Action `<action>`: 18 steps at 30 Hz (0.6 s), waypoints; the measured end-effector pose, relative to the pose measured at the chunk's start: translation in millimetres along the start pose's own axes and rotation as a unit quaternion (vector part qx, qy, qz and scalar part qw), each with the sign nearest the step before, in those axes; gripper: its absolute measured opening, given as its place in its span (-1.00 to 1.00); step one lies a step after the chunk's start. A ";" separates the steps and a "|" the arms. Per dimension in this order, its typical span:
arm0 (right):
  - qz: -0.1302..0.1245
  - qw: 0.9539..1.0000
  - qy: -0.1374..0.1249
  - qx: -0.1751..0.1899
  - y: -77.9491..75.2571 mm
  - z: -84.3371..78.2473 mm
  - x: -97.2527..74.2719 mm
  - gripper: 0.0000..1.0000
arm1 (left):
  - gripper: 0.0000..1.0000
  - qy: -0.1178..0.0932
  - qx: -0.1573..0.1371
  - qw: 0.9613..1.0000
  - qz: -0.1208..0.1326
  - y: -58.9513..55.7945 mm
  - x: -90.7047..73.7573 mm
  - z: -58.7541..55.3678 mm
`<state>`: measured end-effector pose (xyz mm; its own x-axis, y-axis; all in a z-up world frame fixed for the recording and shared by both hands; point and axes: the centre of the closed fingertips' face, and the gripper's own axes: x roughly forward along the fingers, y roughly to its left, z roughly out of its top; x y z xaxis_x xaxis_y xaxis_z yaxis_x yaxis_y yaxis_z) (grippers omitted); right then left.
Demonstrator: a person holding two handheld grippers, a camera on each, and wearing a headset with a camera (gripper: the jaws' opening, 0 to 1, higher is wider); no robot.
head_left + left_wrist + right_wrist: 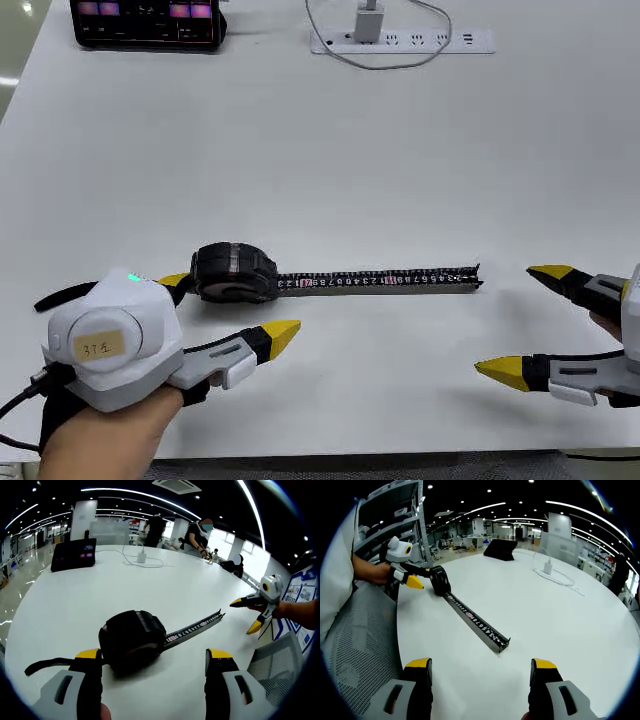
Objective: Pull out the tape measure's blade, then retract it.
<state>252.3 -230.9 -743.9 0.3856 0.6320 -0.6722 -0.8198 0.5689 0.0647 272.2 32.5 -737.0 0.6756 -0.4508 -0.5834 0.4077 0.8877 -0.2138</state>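
Note:
A black tape measure (233,272) lies on the white table (320,170), its blade (380,280) pulled out to the right and lying flat. My left gripper (232,308) is open just in front of the case, one yellow tip beside the case's left end, the other nearer me. In the left gripper view the case (132,639) sits partly between the spread jaws of the left gripper (154,655), untouched as far as I can see. My right gripper (520,320) stands open to the right of the blade's hook end (502,645), apart from it, and its own view shows the right gripper (480,664) holding nothing.
A white power strip (400,40) with a charger and cable lies at the table's far edge, beside a dark tablet (145,20) at the far left. The table's front edge (350,462) runs close under both grippers. People stand far behind the table (197,530).

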 end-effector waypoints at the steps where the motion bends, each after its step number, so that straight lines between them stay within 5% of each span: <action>1: 0.002 1.000 0.002 -0.002 -0.8 0.2 0.2 0.57 | 0.63 -0.001 -0.002 1.000 0.003 0.5 0.5 0.1; 18: 0.041 0.997 0.038 -0.047 -13.8 4.6 4.4 0.47 | 0.53 -0.015 -0.034 0.998 0.048 9.4 10.3 4.2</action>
<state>267.3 -233.5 -744.4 0.2856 0.6307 -0.7216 -0.8843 0.4637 0.0552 285.6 35.8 -741.7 0.7283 -0.3655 -0.5797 0.2988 0.9306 -0.2115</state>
